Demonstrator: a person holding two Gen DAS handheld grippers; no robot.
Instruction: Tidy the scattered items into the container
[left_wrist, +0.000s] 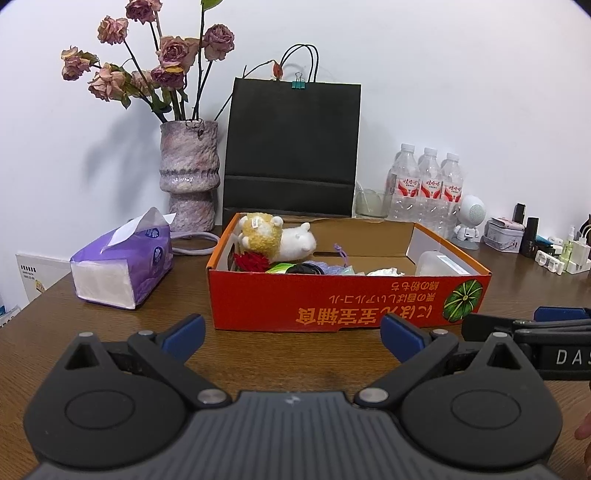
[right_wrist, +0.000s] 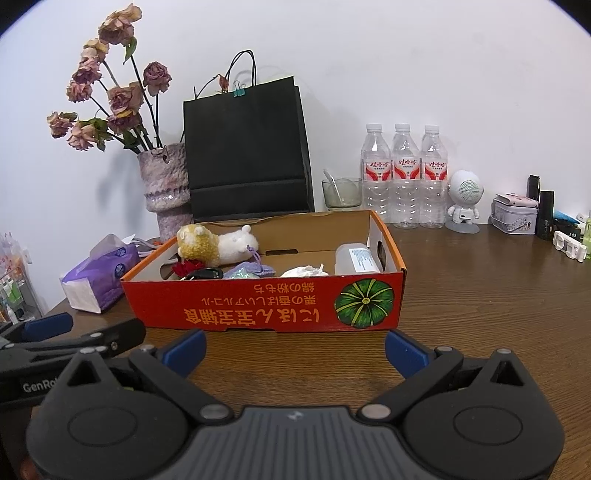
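On the wooden table, a purple tissue pack lies at the far left, near a vase of dried roses. The left gripper hovers low over the table with its blue-tipped fingers spread wide, holding nothing. Just ahead sits the red cardboard box. Inside it, from left to right, lie a plush toy, a red item, a black object, a purple pouch, crumpled white paper and a white container. The right gripper is likewise splayed and empty. Three water bottles stand behind, at the right.
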